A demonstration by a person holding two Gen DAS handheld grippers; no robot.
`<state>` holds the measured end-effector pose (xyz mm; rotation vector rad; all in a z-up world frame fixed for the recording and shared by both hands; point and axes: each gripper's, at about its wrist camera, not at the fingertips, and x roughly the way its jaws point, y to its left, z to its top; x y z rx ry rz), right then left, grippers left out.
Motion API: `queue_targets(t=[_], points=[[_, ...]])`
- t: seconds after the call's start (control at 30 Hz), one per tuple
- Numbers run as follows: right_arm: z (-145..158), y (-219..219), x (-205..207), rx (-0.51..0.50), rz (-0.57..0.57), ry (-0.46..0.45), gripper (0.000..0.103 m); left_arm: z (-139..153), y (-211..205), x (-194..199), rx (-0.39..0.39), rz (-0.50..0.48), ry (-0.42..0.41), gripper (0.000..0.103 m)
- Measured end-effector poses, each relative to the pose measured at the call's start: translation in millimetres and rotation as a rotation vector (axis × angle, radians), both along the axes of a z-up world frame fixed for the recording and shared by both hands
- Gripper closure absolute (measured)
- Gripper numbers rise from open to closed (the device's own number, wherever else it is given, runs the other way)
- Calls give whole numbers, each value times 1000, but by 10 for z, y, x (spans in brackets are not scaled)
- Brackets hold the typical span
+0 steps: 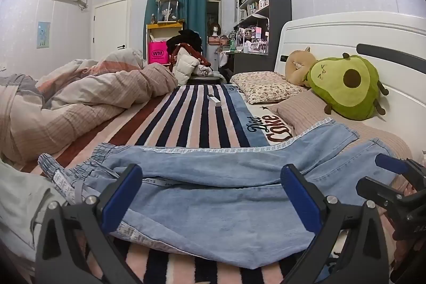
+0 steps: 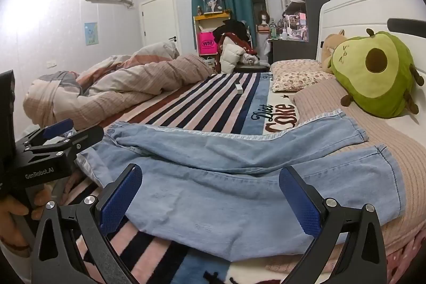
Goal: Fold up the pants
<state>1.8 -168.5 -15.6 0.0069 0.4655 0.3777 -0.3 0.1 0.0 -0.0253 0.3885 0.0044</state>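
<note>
Bedroom, bed as work surface, striped blanket (image 1: 202,119) over it. Left claw (image 1: 213,193) spread wide, gripping nothing, low over the near edge of the pants (image 1: 213,204). Right claw (image 2: 210,198) likewise released and empty, beside the left, nearer the leg ends.

Pants: light denim, lying flat across the near side of the bed, waistband (image 1: 80,167) to the left, both legs running right toward the pillows (image 2: 298,73), hems on the pink cover, legs slightly apart.

Step, as judged: pants spread out, no fold made yet. Next move likely calls for each claw to pinch the near leg's edge and carry it over onto the far leg.

Beyond: rumpled duvet (image 1: 87,97) at far left, avocado plush (image 1: 346,87) against the headboard, small white box (image 1: 214,100) mid-blanket. Shelves, teal curtain, clock on far wall.
</note>
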Motion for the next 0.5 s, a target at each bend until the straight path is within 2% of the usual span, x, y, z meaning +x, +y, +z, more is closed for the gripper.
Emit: queue_targets(t=[0.5], points=[[-18, 6, 14, 0, 0, 6, 0, -35, 7, 8, -14, -7, 14, 1]])
